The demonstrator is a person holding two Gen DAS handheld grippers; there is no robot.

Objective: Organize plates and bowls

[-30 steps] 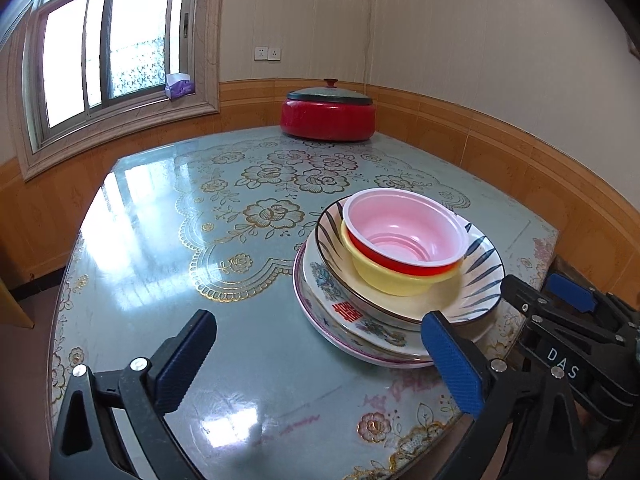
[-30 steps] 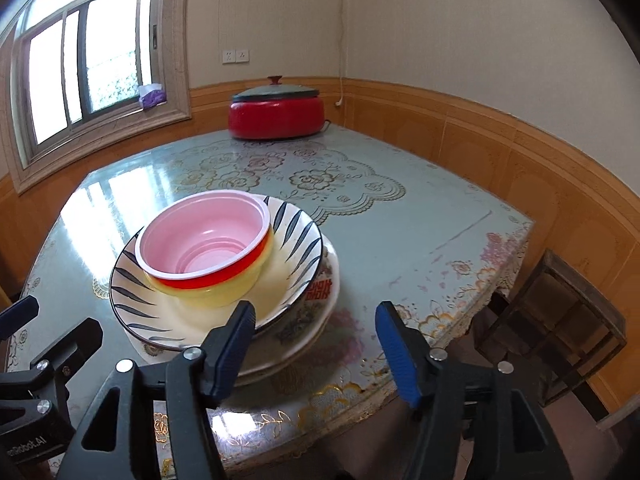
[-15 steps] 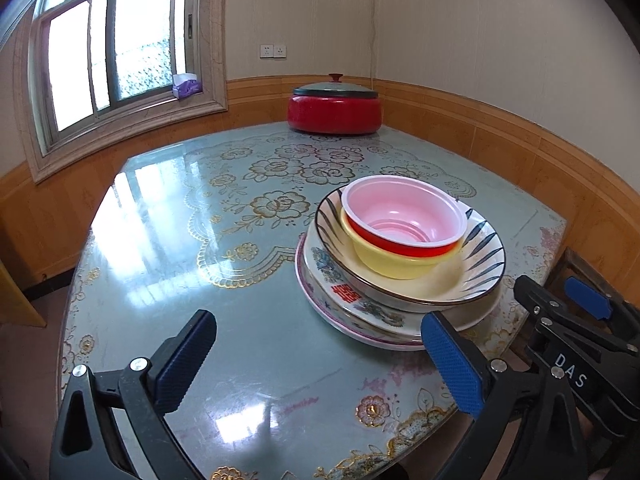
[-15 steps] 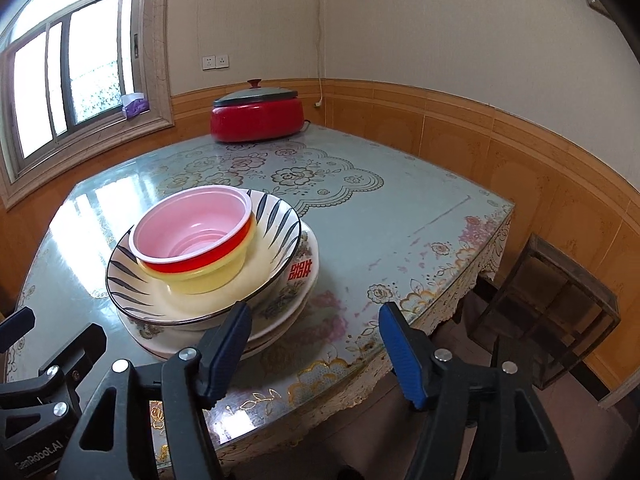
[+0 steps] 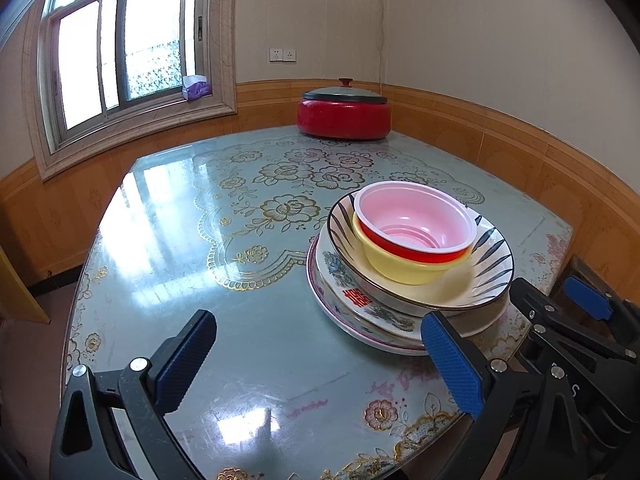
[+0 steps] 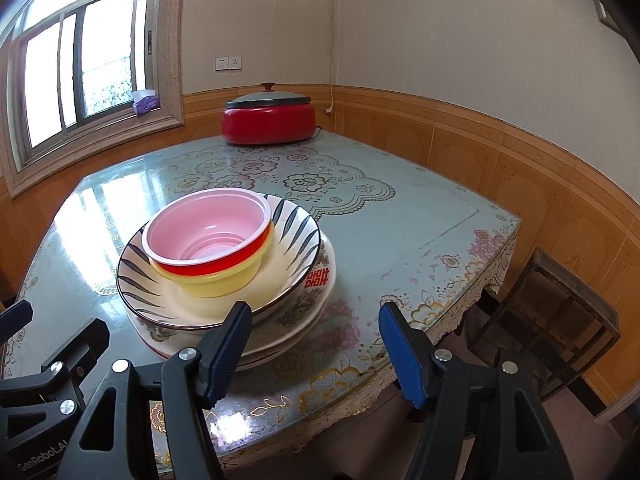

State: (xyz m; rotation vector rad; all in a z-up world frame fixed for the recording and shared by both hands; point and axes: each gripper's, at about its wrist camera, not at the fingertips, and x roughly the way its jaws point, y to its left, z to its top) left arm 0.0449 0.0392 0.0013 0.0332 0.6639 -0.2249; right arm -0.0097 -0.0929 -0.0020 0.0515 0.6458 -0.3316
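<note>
Red 囍 sign — on patterned plate (image 6: pixel 316 280); "GenRobot.AI", partly cut — on left gripper (image 6: pixel 40 452).

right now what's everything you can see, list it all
pink bowl: 1, pink inside, red outside, top of stack
yellow bowl: 1, under pink bowl
striped bowl: 1, cream, dark strokes, holds both bowls
patterned plates: at least 2, bottom of stack
table: 1, teal floral cover
red pot: 1, grey lid, far table edge
tissue box: 1, purple, windowsill
wooden stool: 1, right of table
left tool: open, empty
right tool: open, empty
</note>
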